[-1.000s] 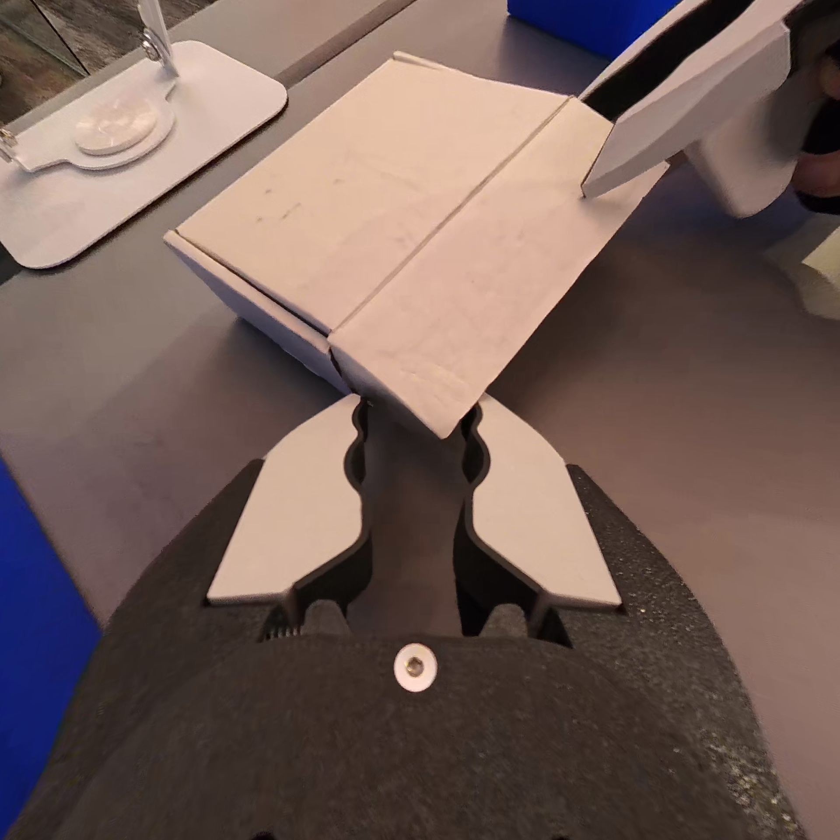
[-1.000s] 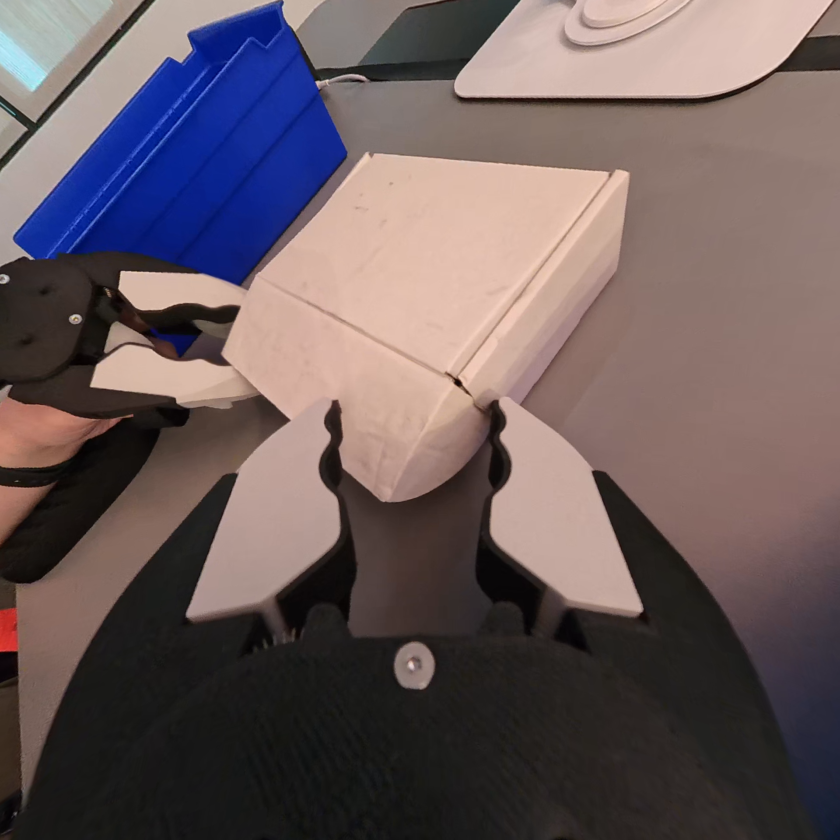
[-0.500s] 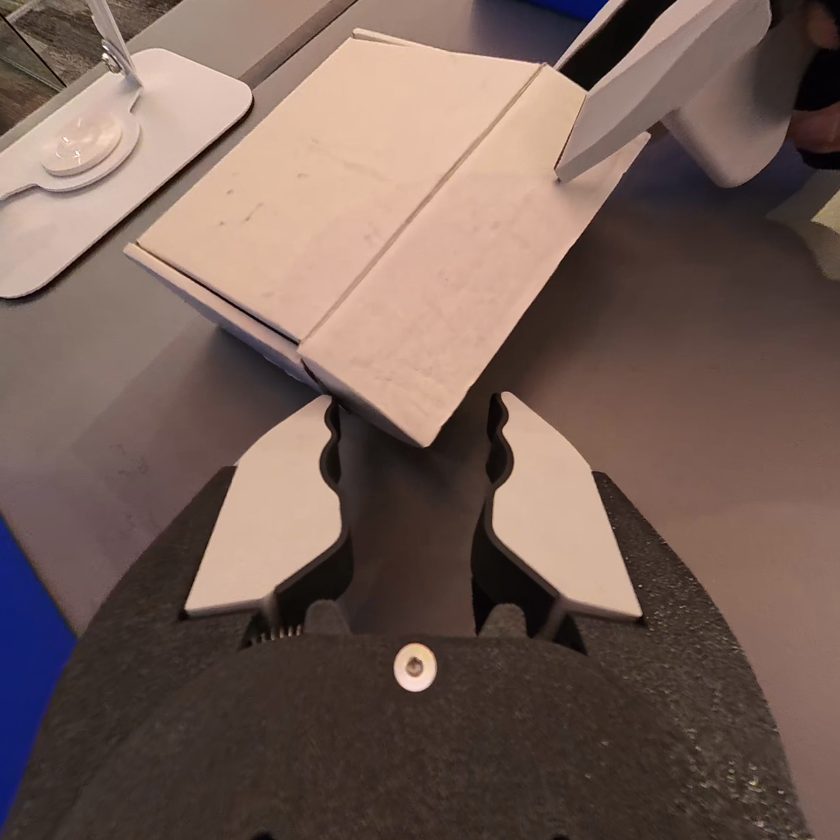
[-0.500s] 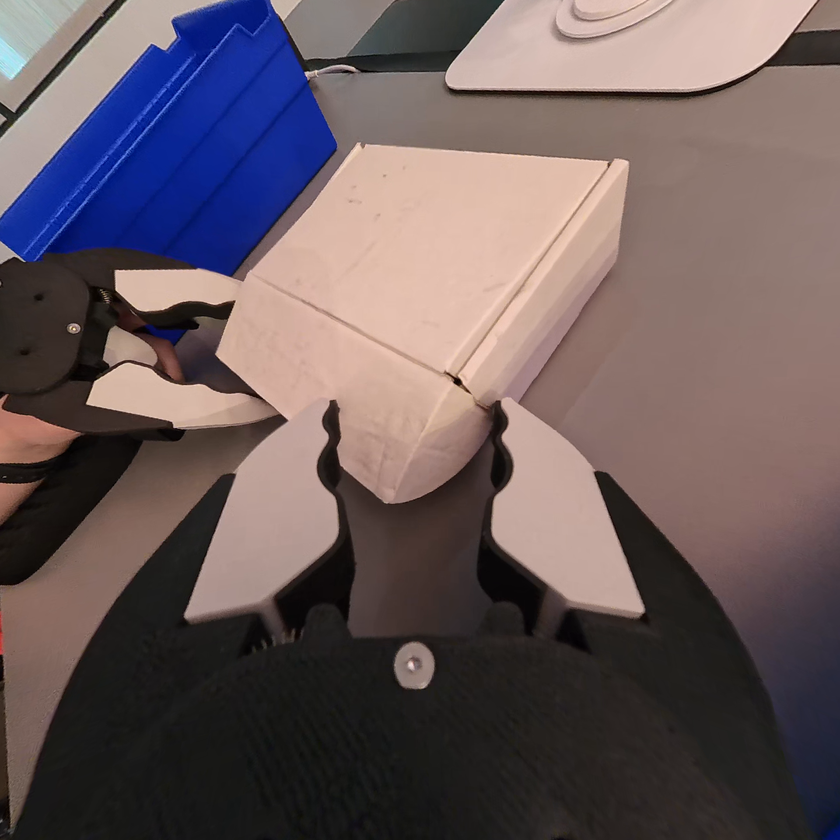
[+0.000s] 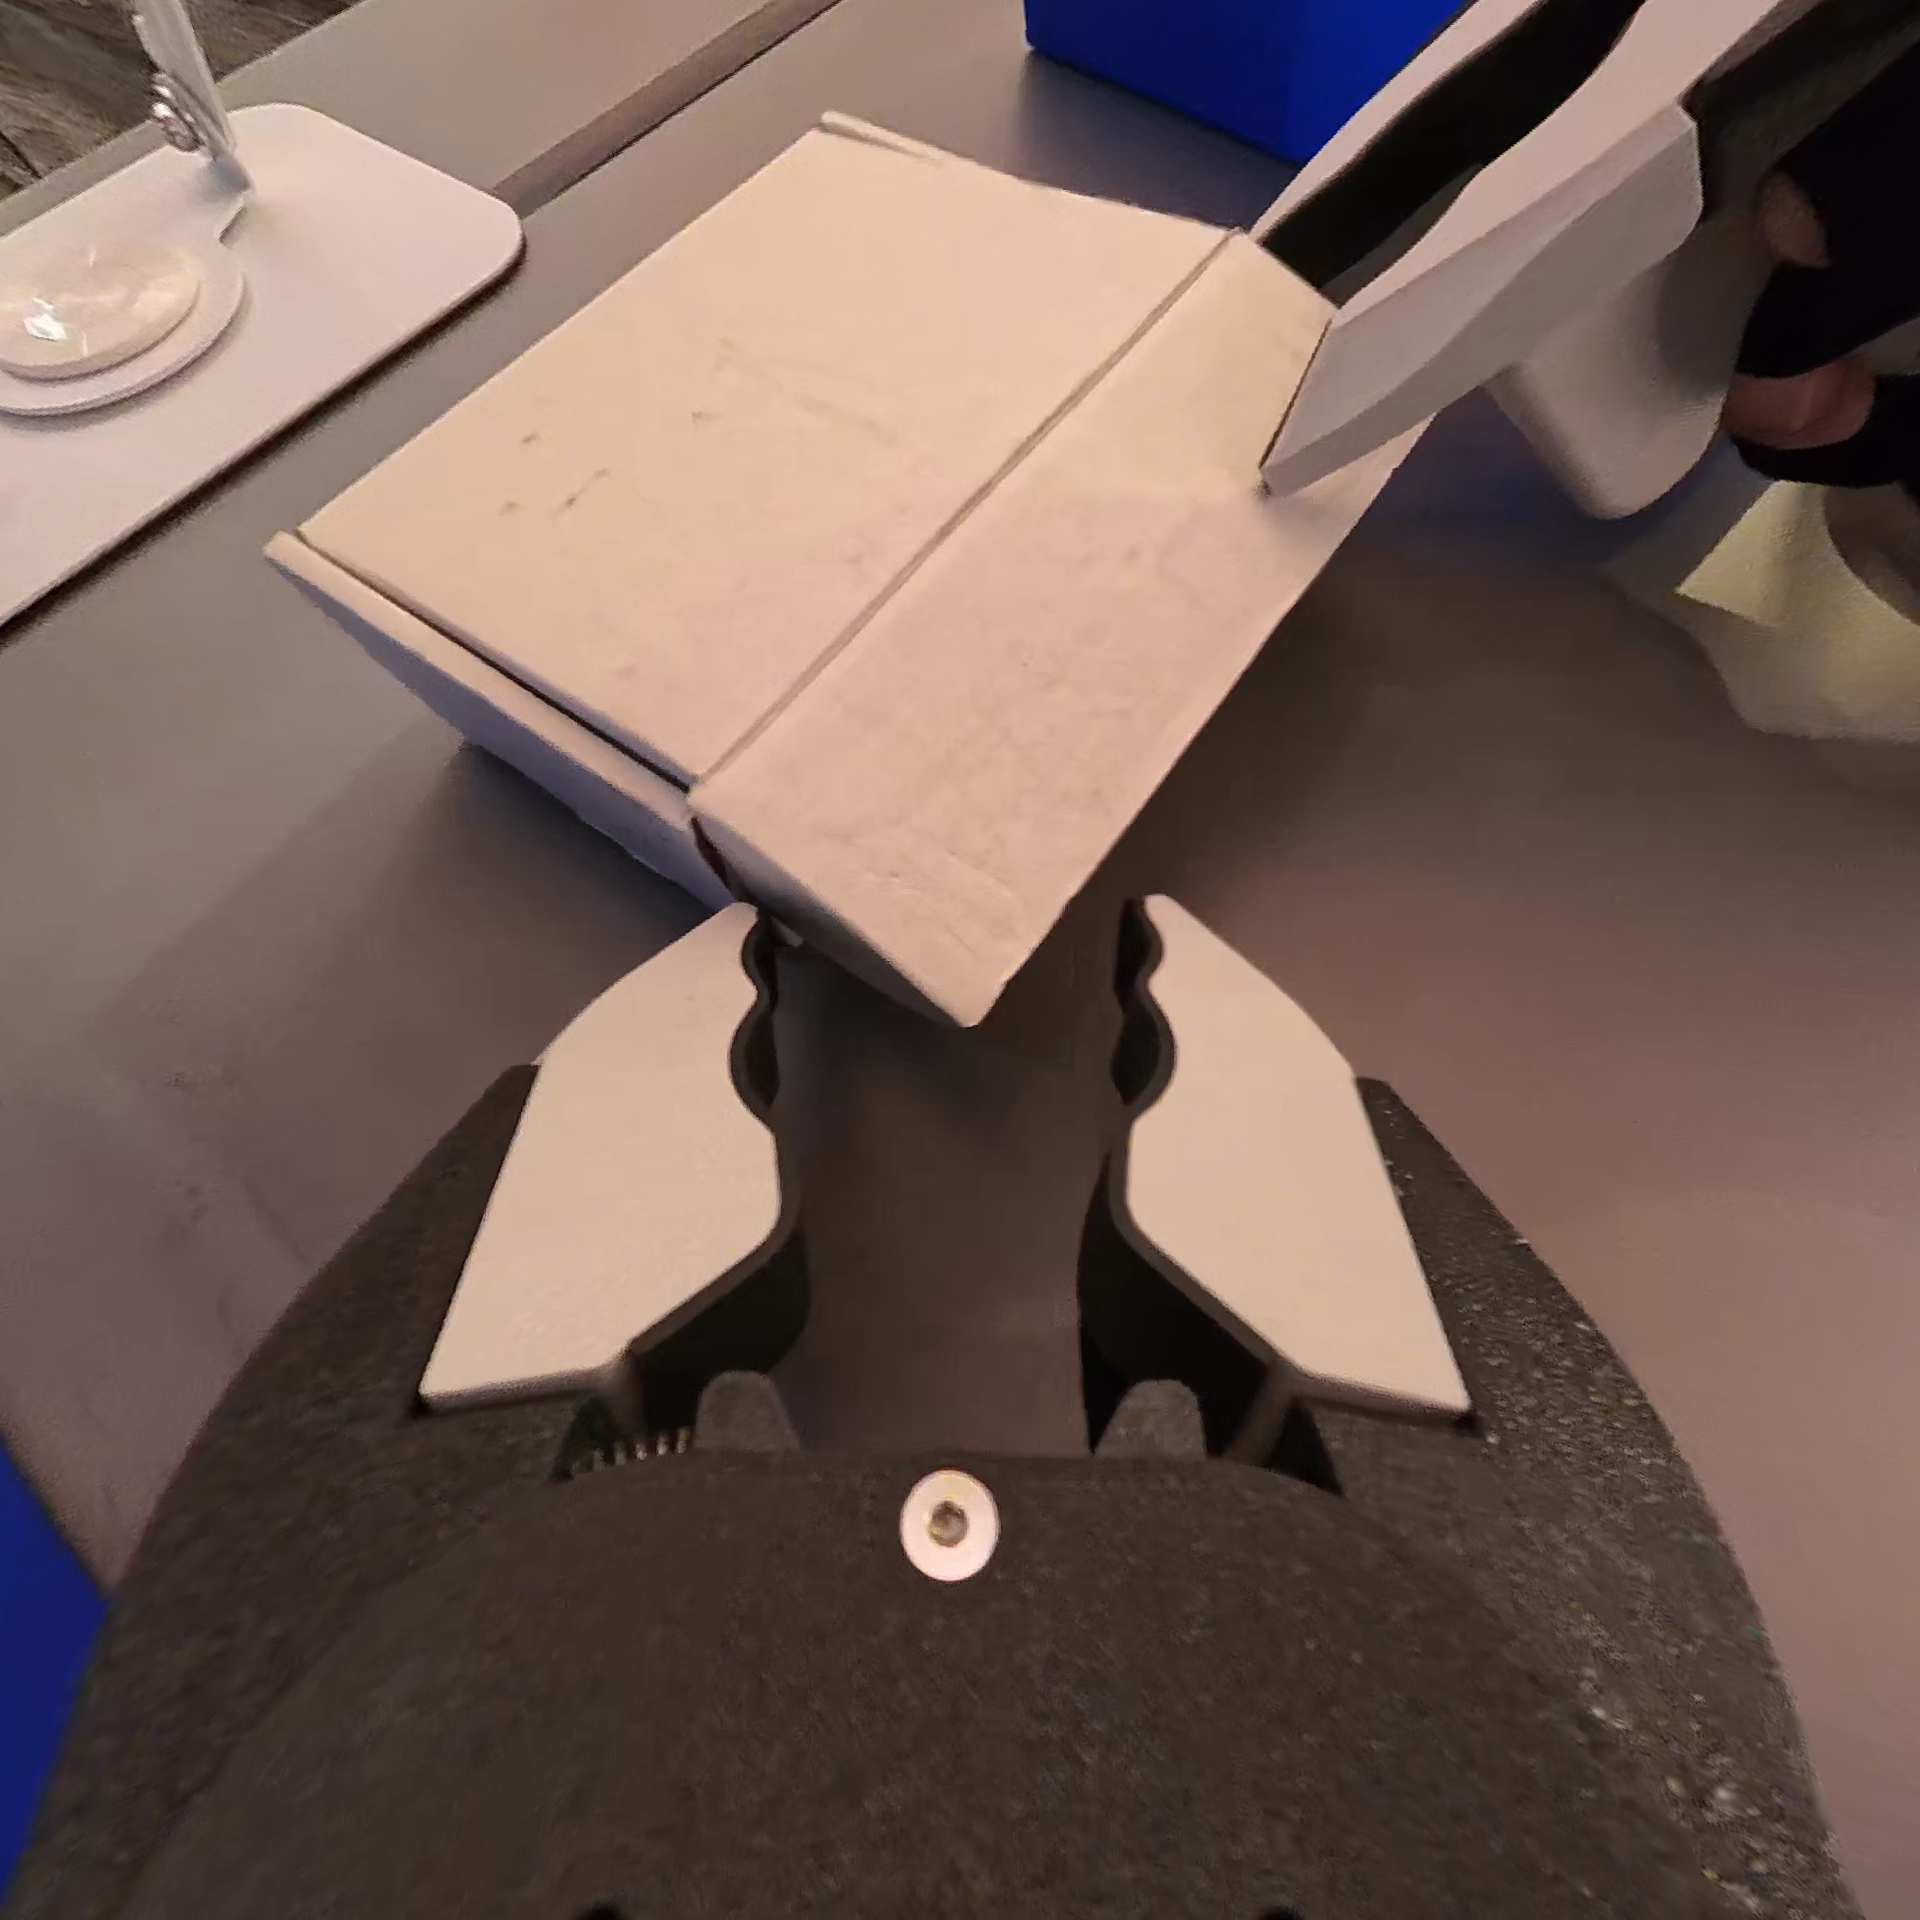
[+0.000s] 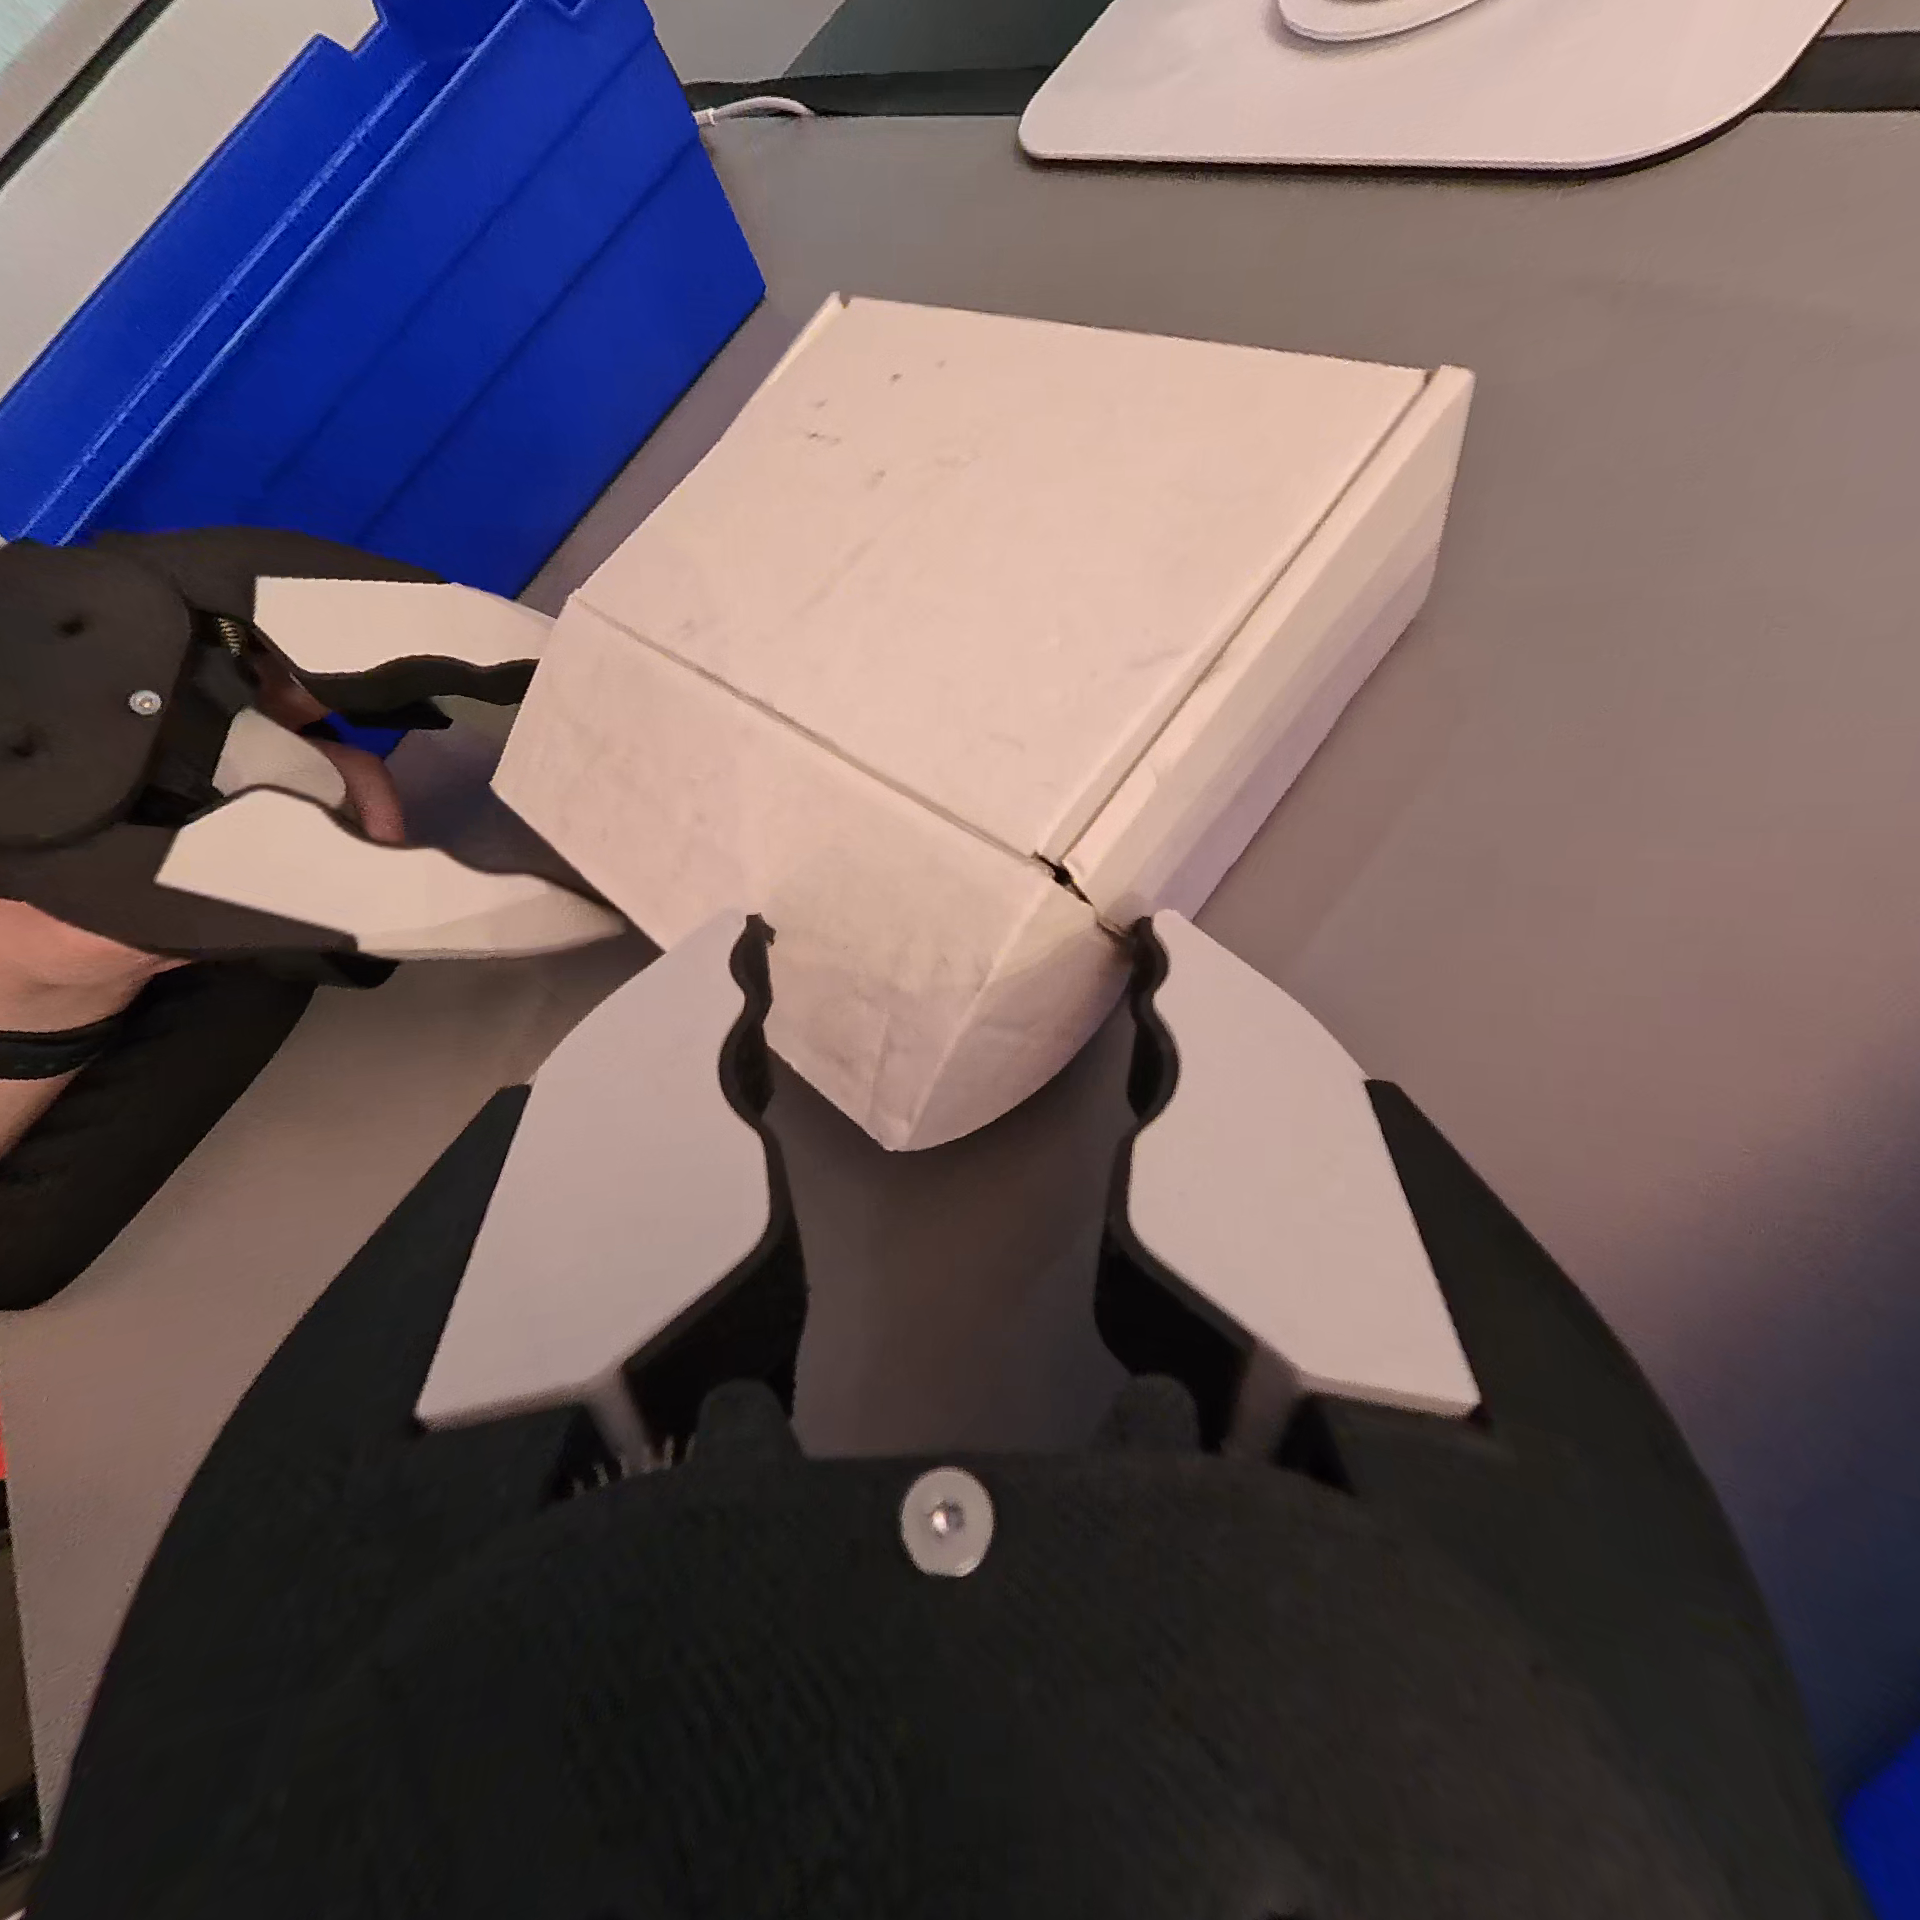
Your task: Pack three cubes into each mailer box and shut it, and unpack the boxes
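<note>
Left tongs (image 5: 940,914) wide open at one flap corner of the white mailer box (image 6: 997,644) — nothing gripped. Right tongs (image 6: 951,925) open too, around the other corner. Box on the grey bench (image 6: 1558,520), lid down. Probably light, bendy card — best held by flap edges. Blue bin (image 6: 395,301) just beside.

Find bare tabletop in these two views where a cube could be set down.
Free: the grey tabletop right of the white cardboard mailer box, below the pale flat stand base. Crowded: between box and blue plastic bin, where the left tool reaches in.
</note>
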Demonstrator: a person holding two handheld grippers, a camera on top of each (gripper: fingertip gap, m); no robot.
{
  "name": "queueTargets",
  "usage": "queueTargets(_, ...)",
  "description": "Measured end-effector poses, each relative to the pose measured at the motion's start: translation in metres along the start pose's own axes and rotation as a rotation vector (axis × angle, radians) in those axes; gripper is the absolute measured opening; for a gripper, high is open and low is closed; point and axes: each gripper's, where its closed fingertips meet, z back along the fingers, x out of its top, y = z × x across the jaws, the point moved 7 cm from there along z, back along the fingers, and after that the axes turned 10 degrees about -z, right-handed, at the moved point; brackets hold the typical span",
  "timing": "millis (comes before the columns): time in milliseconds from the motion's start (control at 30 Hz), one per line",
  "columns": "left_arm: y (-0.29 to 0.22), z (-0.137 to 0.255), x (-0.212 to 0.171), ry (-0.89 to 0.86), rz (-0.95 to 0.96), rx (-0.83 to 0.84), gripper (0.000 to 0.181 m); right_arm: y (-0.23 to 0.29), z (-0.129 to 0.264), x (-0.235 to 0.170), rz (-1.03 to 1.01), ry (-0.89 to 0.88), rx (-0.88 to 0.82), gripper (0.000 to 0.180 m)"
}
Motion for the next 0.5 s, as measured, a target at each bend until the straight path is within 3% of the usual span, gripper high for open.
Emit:
queueTargets(233,-0.006,-0.006,0.003,0.001,-0.037,-0.043,0.09,-0.003,-0.001,0.001,-0.003,-0.018,-0.005,0.068)
queueTargets(500,0.011,-0.004,0.005,-0.075,0.17,-0.115,0.074,-0.006,-0.004,0.003,-0.004,-0.036,0.001,0.069)
